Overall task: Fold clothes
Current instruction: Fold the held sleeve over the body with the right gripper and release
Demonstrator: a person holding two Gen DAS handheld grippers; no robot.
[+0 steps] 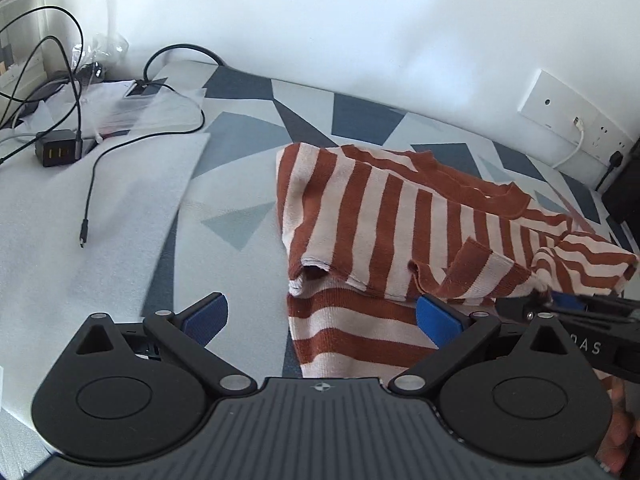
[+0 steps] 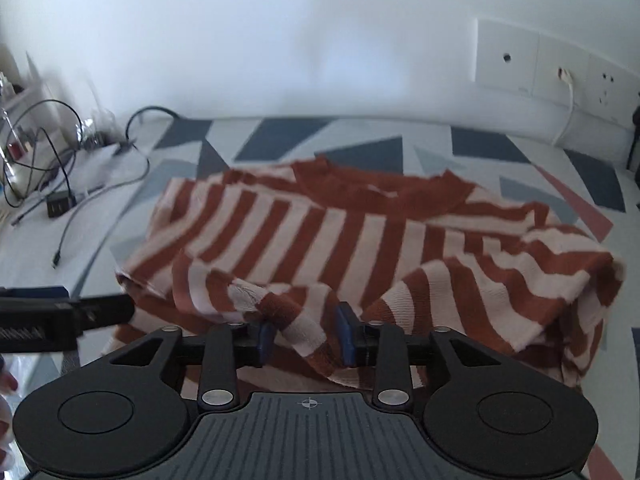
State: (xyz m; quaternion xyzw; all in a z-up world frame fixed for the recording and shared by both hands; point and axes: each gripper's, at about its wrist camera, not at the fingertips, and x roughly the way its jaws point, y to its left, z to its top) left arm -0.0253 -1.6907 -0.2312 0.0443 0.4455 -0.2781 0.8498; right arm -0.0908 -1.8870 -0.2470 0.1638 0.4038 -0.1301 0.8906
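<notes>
1. Your right gripper [image 2: 306,334] has its jaws partly apart, with a fold of the shirt [image 2: 360,240] lying between the blue pads [image 2: 347,336]. The pads do not look pressed on it, so I read this as a loose or released hold, not a firm grip.
2. Your left gripper [image 1: 322,320] stands wide open and holds nothing. The shirt's near edge lies between its fingers, closer to the pad at 3 o'clock.
3. In the left wrist view, the right gripper comes in at 3 o'clock, at the shirt's near right corner.
4. The striped shirt lies on the patterned cover [image 1: 248,120], bunched into a rough, thick bundle. A sleeve [image 1: 472,268] is turned over the body and the collar [image 1: 480,196] shows toward 1 o'clock.
5. Judged from this, folding is partway: the sides look brought in, but the layers are uneven and wrinkled, and the right side bulges.
6. What is left, by my reading: smooth the top layer, square the edges, and make the last fold.
7. At 10 o'clock, well apart from the shirt, lie a cable [image 1: 90,184] and a charger [image 1: 56,152]. Keep the cloth away from them.
</notes>
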